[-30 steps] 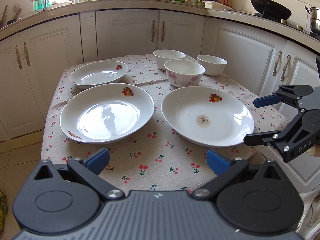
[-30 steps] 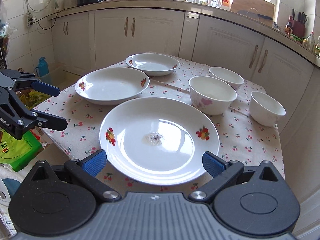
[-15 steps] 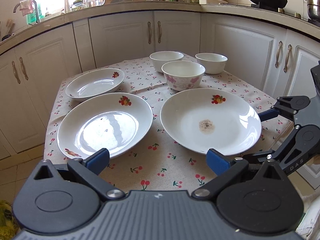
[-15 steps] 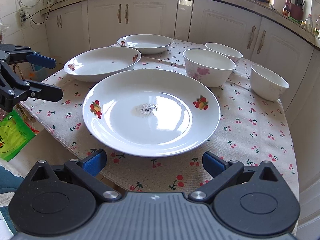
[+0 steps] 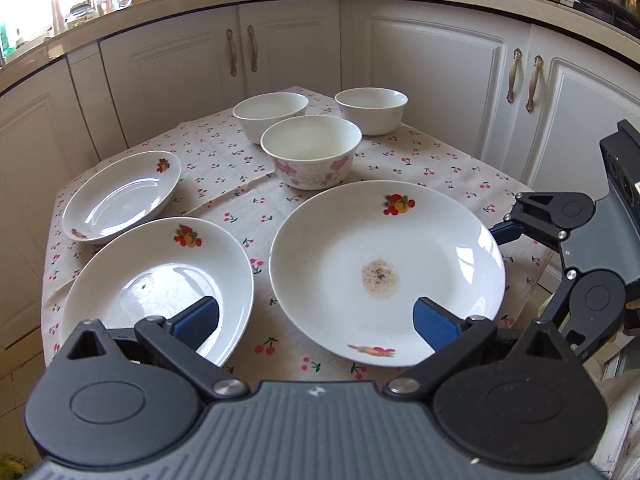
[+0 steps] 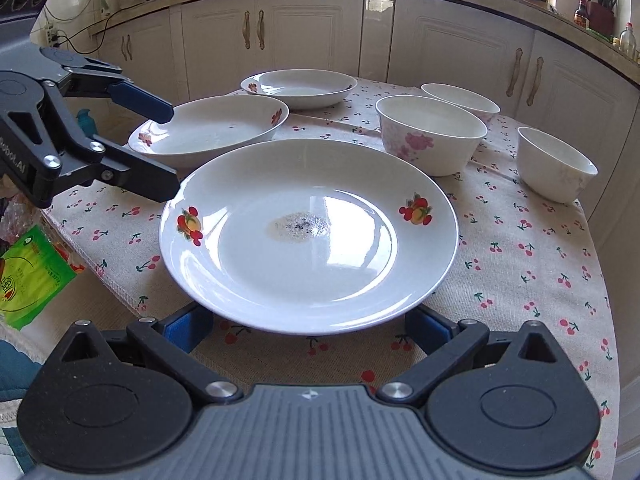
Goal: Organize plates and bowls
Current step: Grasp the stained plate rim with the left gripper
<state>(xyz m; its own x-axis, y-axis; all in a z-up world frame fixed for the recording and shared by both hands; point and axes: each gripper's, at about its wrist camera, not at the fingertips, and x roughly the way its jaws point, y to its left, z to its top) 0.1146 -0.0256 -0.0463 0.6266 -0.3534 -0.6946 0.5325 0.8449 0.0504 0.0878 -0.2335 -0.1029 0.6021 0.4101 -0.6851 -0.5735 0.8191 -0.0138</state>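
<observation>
On the cherry-print cloth lies a large white plate with a brown stain (image 5: 386, 276) (image 6: 308, 236). My right gripper (image 6: 308, 326) is open at its near rim, one fingertip at each side. My left gripper (image 5: 316, 320) (image 6: 168, 148) is open and empty. It hovers between the stained plate and a second large plate (image 5: 160, 280) (image 6: 208, 132). Behind these are a small plate (image 5: 120, 196) (image 6: 300, 88), a pink-flowered bowl (image 5: 312, 152) (image 6: 430, 136) and two plain white bowls (image 5: 270, 116) (image 5: 372, 110).
The small table (image 5: 440, 160) stands in a kitchen corner, with white cabinets (image 5: 432, 68) close behind and to the right. A green packet (image 6: 28, 276) lies below the table's left edge. The worktop above holds bottles and pans.
Both grippers have moved forward and lower toward the table. The right one now has its fingertips at the stained plate's near rim. The dishes have not moved.
</observation>
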